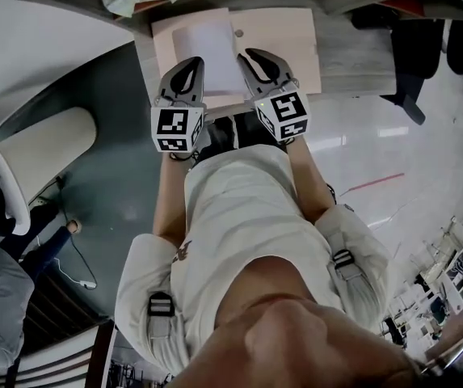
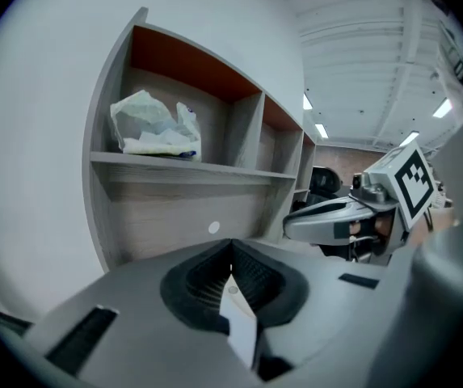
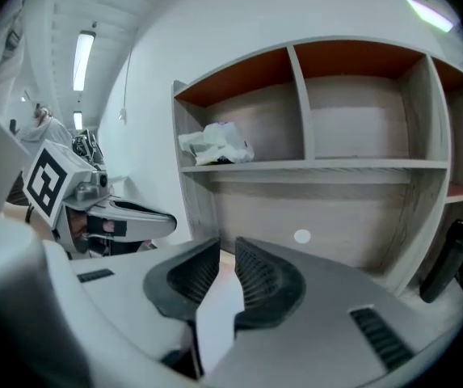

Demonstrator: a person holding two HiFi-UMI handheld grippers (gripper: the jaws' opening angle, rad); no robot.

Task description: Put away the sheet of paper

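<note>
**Now: paper caught between two sets of jaws**

Right, the sheet of paper sits at 12 o'clock in the head view, white against the pale pink mat on the grey tabletop. The left gripper comes in at the sheet's 7 o'clock corner and the right gripper at its 5 o'clock corner.

In the left gripper view, the jaws are clenched tip to tip, with the edge of the sheet pinched between the ribbed pads. Over in the right gripper view, the sheet runs in between the jaws. A narrow slot still shows between the pads, so they are not clamped down on it.

Each gripper sees the other: the right one sits at 3 o'clock in the left view, and the left one at 9 o'clock in the right view.

Beyond both stands the grey shelf unit with its red-brown back panels. A crumpled plastic bag lies in its left compartment, at 11 o'clock from the sheet in the head view.
</note>
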